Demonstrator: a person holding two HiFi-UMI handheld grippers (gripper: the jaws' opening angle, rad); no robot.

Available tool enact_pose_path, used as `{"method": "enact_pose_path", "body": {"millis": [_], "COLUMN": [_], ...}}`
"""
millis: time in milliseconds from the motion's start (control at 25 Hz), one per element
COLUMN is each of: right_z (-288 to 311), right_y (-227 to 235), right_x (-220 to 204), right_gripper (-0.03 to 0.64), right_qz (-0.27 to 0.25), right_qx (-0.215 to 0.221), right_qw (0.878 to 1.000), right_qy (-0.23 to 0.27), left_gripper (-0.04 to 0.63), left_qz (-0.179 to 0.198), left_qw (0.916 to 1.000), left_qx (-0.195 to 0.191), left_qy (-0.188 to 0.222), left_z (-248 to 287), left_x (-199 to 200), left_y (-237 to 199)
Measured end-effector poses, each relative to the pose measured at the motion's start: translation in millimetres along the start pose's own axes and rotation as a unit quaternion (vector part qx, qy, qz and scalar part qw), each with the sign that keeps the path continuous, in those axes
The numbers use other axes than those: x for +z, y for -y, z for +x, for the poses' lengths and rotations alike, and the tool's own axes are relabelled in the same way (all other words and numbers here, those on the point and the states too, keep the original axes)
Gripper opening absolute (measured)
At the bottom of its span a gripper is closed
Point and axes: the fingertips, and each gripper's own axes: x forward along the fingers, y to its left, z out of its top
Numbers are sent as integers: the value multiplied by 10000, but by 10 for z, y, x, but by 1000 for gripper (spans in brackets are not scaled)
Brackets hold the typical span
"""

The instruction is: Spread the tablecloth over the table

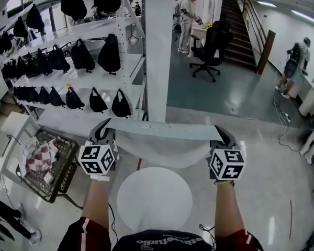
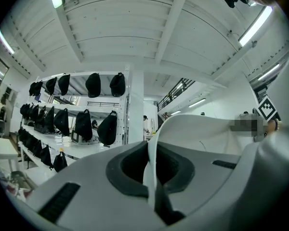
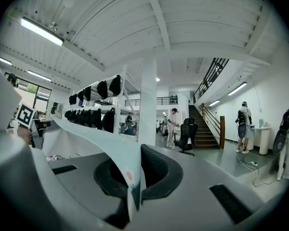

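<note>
A pale tablecloth (image 1: 162, 140) hangs stretched in the air between my two grippers, its top edge taut and the rest sagging below. Under it stands the small round white table (image 1: 154, 198), bare. My left gripper (image 1: 105, 128) is shut on the cloth's left corner; in the left gripper view the cloth (image 2: 202, 129) runs out of the shut jaws (image 2: 151, 165) toward the right. My right gripper (image 1: 223, 136) is shut on the right corner; in the right gripper view the cloth (image 3: 96, 138) leaves the jaws (image 3: 134, 179) toward the left.
A wire basket (image 1: 63, 179) holding a checked cloth stands on the floor at the left. White shelves with several black bags (image 1: 83, 56) and a white pillar (image 1: 158, 51) lie ahead. An office chair (image 1: 212, 46), stairs and people are farther back.
</note>
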Motion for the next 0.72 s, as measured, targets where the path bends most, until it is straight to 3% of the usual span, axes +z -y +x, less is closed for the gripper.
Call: {"method": "enact_pose_path", "body": {"millis": [720], "right_z": [-203], "right_y": [-188], "right_x": [-649], "right_gripper": [28], "right_qz": [349], "right_qx": [-6], "right_qw": [9977], "right_qy": [-580], "left_gripper": [18], "left_qz": [-279], "left_qw": [9976], "left_qx": [-41], "left_qy": [-636], "left_z": [-514], "left_x": [-656], "left_y": [48]}}
